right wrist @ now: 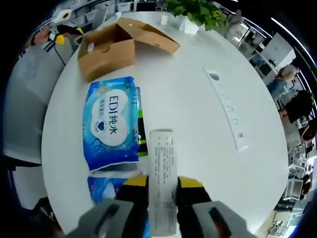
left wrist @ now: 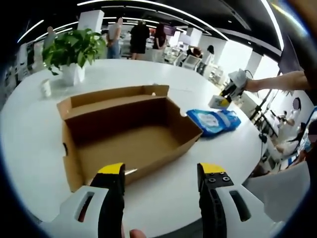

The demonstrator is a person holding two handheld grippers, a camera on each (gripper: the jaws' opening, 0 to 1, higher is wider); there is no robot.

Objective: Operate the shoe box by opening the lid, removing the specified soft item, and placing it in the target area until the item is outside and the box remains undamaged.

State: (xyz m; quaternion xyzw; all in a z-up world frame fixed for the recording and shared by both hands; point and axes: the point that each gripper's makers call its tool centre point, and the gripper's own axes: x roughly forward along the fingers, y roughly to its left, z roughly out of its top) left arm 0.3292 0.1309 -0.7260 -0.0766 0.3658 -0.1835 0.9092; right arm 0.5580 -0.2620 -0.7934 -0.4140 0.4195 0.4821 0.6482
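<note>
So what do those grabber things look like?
Each one has two black jaws with yellow tips and a pale grey shell behind them. The left gripper has long slots in its shell and small screws on one jaw. The right gripper looks the same from its own view. Seen from far off in the left gripper view, it is a white body with black and yellow at the front.

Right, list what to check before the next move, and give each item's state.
1. Lid open: ok.
2. Box empty inside: ok.
3. Wipes out of the box, lying on the table: ok.
4. Left tongs open and free: ok.
5. Right tongs shut on the white slip: ok.
6. Box undamaged: cannot tell, since its far sides are hidden.
</note>
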